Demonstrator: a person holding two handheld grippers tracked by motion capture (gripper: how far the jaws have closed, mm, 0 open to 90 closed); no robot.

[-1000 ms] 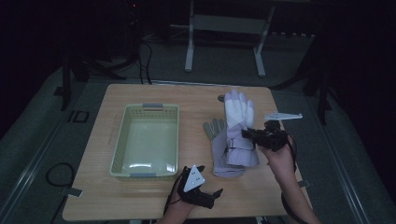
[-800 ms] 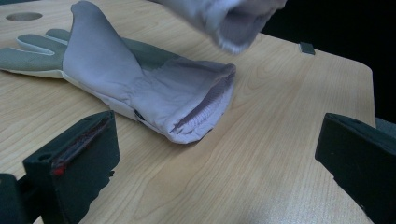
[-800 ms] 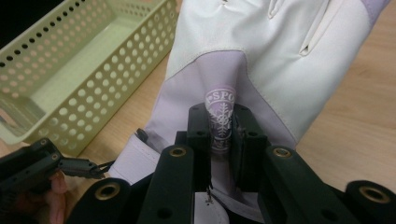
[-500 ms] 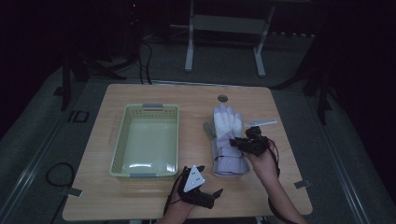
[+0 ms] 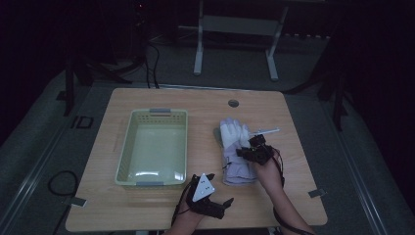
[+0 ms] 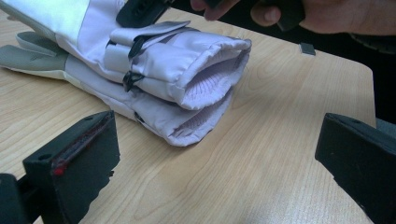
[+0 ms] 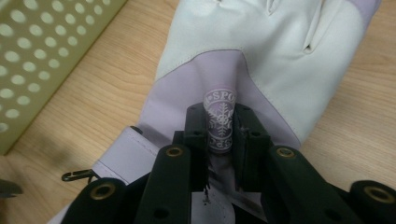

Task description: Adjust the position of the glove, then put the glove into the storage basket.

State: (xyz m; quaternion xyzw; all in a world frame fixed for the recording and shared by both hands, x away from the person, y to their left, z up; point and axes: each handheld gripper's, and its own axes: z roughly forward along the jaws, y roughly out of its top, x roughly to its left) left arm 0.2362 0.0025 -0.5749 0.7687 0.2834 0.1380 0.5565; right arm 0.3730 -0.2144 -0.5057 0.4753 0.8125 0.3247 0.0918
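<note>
Counter (image 5: pixel 205 100): light wood. Pale green perforated basket (image 5: pixel 152 147) on left half, nothing visible inside. Stacked pair of white-and-lilac gloves (image 5: pixel 236 152) lying flat just right of basket, apart from it, cuffs toward person, fingers pointing away. Thin white stick-like item (image 5: pixel 264 130) just beyond gloves, unclear what.

Right tongs (image 7: pixel 219 135) down on top glove, pinching raised fold of lilac fabric with round snowflake logo patch (image 7: pixel 220 122); jaws narrow, just eased a little wider, fabric between pads. Left tongs (image 6: pixel 210 158) parked near front edge, released, jaws wide apart, nothing between, aimed at open cuffs (image 6: pixel 205 91).

Step, as judged: gloves set down on counter or regripped by top glove; grip on fabric not yet let go. Next move likely calls for firm pinch and straight lift toward basket, or clean release; risk of lifting just one glove off the stack.
</note>
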